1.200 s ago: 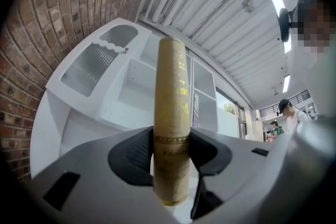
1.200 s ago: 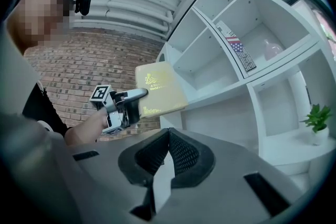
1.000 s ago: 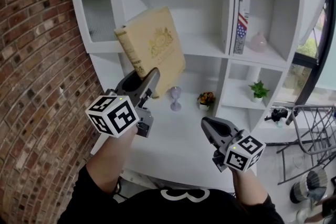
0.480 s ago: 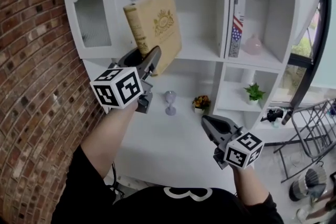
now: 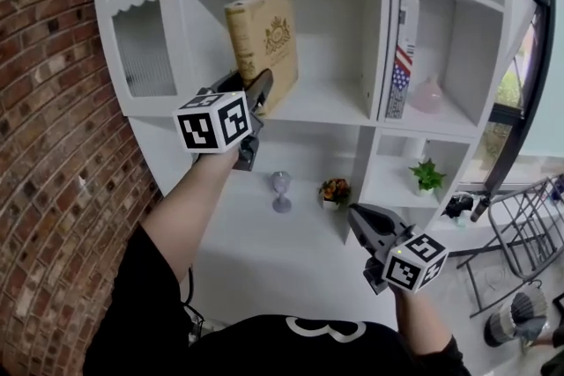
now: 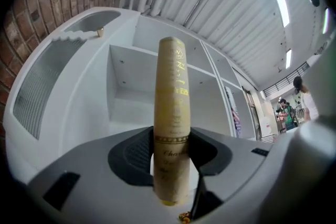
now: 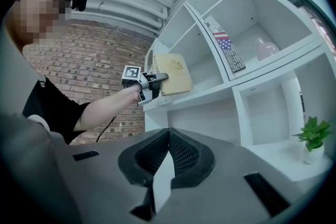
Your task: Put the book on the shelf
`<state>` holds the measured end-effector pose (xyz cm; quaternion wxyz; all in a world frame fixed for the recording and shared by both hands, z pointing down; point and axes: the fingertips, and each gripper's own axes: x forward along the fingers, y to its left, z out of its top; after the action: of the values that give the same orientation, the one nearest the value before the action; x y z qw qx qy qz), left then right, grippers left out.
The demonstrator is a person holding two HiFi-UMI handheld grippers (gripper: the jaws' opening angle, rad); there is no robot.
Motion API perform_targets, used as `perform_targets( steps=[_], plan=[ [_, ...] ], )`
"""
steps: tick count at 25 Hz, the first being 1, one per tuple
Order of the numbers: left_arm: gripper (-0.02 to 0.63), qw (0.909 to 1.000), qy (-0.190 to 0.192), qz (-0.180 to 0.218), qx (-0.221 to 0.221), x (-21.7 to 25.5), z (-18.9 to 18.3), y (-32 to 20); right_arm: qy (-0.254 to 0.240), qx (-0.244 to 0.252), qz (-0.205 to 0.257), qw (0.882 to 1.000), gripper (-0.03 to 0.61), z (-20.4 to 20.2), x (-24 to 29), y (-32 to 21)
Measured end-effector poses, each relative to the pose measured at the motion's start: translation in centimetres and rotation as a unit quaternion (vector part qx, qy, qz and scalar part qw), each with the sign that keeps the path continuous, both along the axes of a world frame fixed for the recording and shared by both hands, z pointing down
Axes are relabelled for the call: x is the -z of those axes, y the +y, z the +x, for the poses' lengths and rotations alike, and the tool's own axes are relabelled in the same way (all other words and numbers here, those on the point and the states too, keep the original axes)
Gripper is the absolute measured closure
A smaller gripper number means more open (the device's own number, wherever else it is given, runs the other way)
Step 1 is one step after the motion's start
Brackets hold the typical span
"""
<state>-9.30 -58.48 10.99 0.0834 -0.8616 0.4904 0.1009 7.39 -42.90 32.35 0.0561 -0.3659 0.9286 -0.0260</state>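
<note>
Our left gripper (image 5: 261,89) squeezes the book (image 5: 267,41) only at its bottom, so it could tip and bump the shelf (image 5: 328,107) ahead; our right gripper (image 5: 359,215) is closed on nothing.

The right gripper (image 7: 168,134) has its jaws together with nothing between them. Beyond it, the left gripper (image 7: 156,80) holds a tan book (image 7: 176,73) at the white shelf (image 7: 220,93). A plant (image 7: 313,136) stands lower right.

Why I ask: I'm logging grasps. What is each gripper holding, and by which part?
The left gripper clamps the tan book across its covers at the spine's lower end. The right gripper is shut, empty.
</note>
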Motion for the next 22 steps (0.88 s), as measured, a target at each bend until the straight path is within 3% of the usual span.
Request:
perform_targets(
  steps=[11,22],
  plan=[
    [0.433,0.9989,-0.004,-0.041,0.022,-1.3,0.6,-7.0,-0.022,-0.014,-0.021,0.999,0.571,1.8,-1.6,-2.9],
    [0.431,0.9961,-0.020,-0.074,0.044,-2.8,0.8,-9.6,-0.037,-0.023,-0.041,0.998,0.571,2.9,-3.1,-3.7]
  ],
)
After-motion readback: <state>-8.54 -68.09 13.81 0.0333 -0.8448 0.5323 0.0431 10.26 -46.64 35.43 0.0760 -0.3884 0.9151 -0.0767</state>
